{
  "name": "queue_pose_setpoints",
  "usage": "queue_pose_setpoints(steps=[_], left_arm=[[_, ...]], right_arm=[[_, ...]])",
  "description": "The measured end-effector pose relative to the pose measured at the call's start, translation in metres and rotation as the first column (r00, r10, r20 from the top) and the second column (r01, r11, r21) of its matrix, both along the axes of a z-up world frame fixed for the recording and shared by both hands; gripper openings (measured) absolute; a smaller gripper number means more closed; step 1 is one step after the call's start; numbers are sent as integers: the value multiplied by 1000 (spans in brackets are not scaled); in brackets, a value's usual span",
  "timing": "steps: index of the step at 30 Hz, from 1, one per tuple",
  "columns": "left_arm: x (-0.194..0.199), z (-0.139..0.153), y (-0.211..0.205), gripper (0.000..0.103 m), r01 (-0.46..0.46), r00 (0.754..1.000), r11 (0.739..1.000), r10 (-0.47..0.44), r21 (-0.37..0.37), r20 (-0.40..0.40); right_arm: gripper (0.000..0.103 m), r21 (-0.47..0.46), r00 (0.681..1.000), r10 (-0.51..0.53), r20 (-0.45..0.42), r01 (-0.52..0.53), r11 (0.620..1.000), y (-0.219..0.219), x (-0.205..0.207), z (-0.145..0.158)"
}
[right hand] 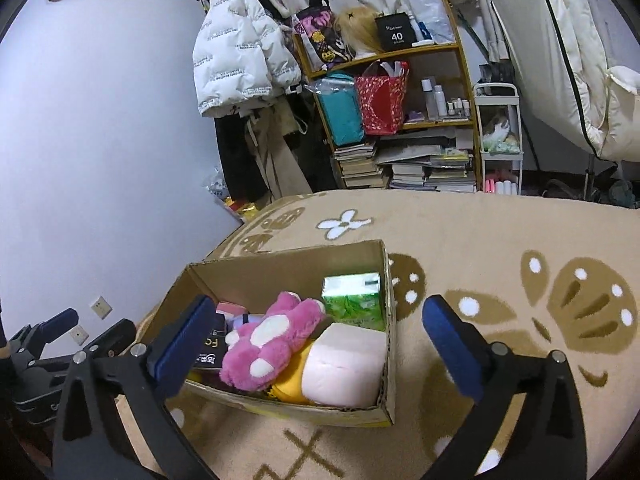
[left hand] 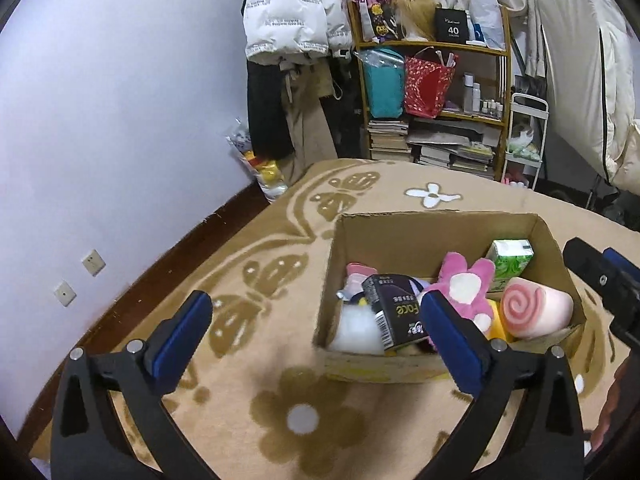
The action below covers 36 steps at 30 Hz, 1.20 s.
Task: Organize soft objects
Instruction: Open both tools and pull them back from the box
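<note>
A cardboard box sits on the tan blanket. Inside lie a pink plush toy, a pink swirl-roll pillow, a green tissue pack, a black "Face" pack, a yellow plush and white stuffing. My left gripper is open and empty, just before the box's near left side. My right gripper is open and empty, above the box's near edge. The right gripper also shows at the right edge of the left wrist view.
The tan blanket with brown flower and butterfly patterns covers the bed. A lilac wall runs along the left. Behind stand a loaded wooden shelf, hanging coats and a white cart.
</note>
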State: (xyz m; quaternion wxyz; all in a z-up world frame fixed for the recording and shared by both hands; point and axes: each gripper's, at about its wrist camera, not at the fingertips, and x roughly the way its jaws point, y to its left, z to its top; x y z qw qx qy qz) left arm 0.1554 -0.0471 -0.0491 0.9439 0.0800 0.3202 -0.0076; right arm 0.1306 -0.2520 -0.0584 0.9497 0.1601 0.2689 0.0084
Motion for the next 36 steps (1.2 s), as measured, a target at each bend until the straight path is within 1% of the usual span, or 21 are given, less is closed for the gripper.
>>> queue_pose_setpoints(steps=[7,11,13,17,24,27,31,34,36], left_arm=[[-22,20,16,103,-27,999,1000,27,14,19],[-40,35,28,103,-58,997,998,58,13,47],[-48,43,34,103,-67,996,998,67,-3,60],[-67,66,47,103,-89,990,996,90,-17,112],[-108,92,66,103,-82,979,996,87,-33,185],[-121,99,69,103,-83,974,996,89,-40,206],[-142,107,72,103,-57,965,997,70,-58,254],[-156,110,72,103,-51,958,997,66,-58,280],[-164,111,74,103,-49,954,996,68,-72,293]], right_arm=[[103,-32,1000,16,25,-15,999,8,-18,22],[103,-22,998,27,62,-25,999,13,-35,38],[103,-19,997,33,73,-32,999,15,-42,46],[103,-43,994,41,99,-37,998,21,-61,60],[103,-98,989,60,132,-47,994,32,-92,80],[103,-113,986,63,151,-46,992,33,-106,86],[103,-128,980,62,187,-38,991,36,-125,94],[103,-141,978,65,200,-37,989,38,-136,97],[103,-152,976,65,210,-33,988,40,-144,96]])
